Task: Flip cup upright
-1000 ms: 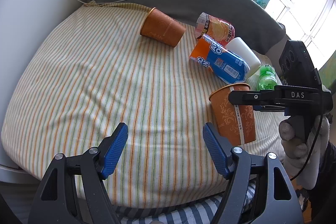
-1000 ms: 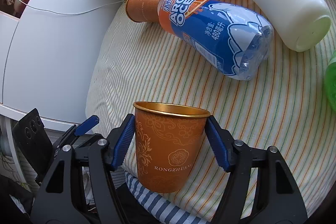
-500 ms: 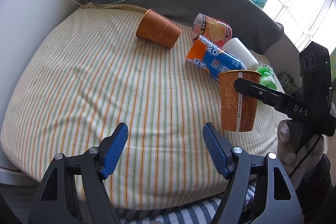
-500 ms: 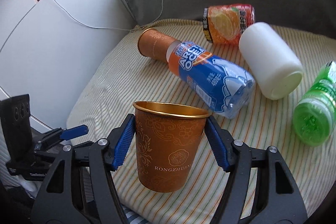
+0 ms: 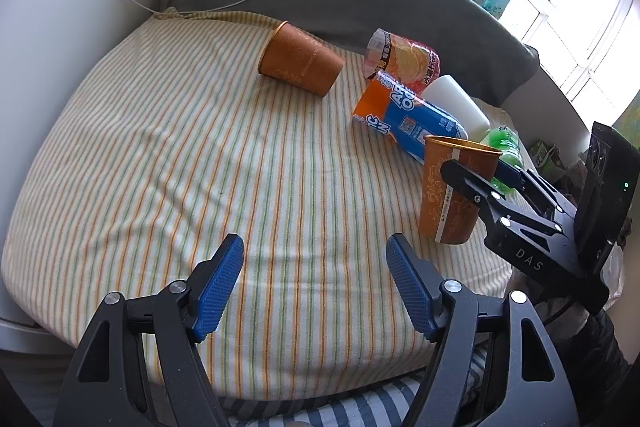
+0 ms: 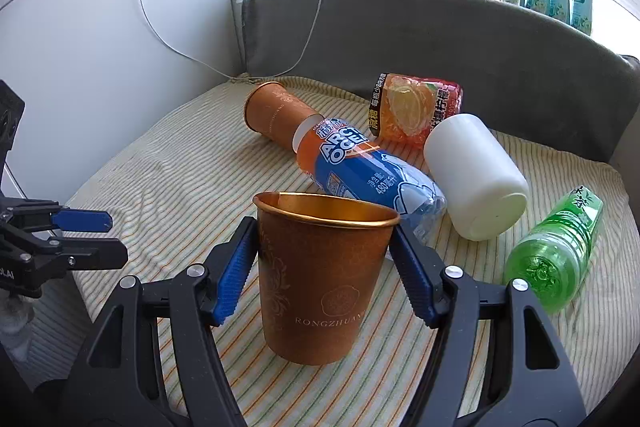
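- Left wrist view: the left gripper (image 5: 315, 281) hangs over the near part of the striped cushion (image 5: 168, 163) with its jaws spread wide and nothing between them; at the right edge the right gripper (image 5: 472, 174) clasps the upright cup (image 5: 454, 195) just under its rim; the cup's mouth faces up and its long axis runs close to vertical, leaning slightly; whether its base touches the cushion I cannot tell from here; a second cup (image 5: 301, 58) lies on its side well apart at the far end, its mouth toward the white wall, its long axis along the cushion.
- Right wrist view: the right gripper's blue pads (image 6: 235, 269) press either side of the cup's upper wall, closed to the cup's width; the cup sits at the near edge of the cushion, in front of the blue bottle (image 6: 370, 179); the white container (image 6: 476, 177) and green bottle (image 6: 554, 255) lie to its right.
- Risks, as I judge them: the cushion is soft and rumpled, so a release on an uneven fold could let the light cup topple; squeezing harder could dent the thin wall; drawing the jaws away unevenly could drag the rim over.
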The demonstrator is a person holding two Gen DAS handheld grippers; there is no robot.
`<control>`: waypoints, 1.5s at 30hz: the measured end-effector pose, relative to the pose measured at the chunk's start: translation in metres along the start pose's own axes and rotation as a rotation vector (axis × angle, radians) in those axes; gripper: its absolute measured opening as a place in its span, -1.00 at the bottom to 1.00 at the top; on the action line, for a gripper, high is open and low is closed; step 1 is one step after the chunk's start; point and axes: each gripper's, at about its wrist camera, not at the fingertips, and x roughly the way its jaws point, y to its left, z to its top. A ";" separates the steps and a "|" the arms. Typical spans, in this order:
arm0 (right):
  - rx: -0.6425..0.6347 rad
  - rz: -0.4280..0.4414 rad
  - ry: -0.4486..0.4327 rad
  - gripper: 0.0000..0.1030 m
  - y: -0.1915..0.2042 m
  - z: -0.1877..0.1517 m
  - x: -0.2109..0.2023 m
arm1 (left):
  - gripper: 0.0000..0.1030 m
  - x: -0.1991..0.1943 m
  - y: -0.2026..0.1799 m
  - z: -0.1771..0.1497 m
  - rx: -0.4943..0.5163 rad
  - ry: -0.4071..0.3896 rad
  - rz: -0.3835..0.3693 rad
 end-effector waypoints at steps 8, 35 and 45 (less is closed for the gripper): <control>0.005 -0.004 -0.010 0.36 0.001 -0.011 -0.017 | 0.43 -0.004 -0.010 0.000 0.027 -0.021 0.008; 0.074 0.008 -0.069 0.55 -0.004 -0.025 -0.077 | 0.43 -0.028 -0.054 -0.004 0.139 -0.159 0.047; 0.175 -0.172 -0.113 0.72 -0.025 -0.029 -0.126 | 0.43 -0.039 -0.070 -0.009 0.169 -0.234 0.031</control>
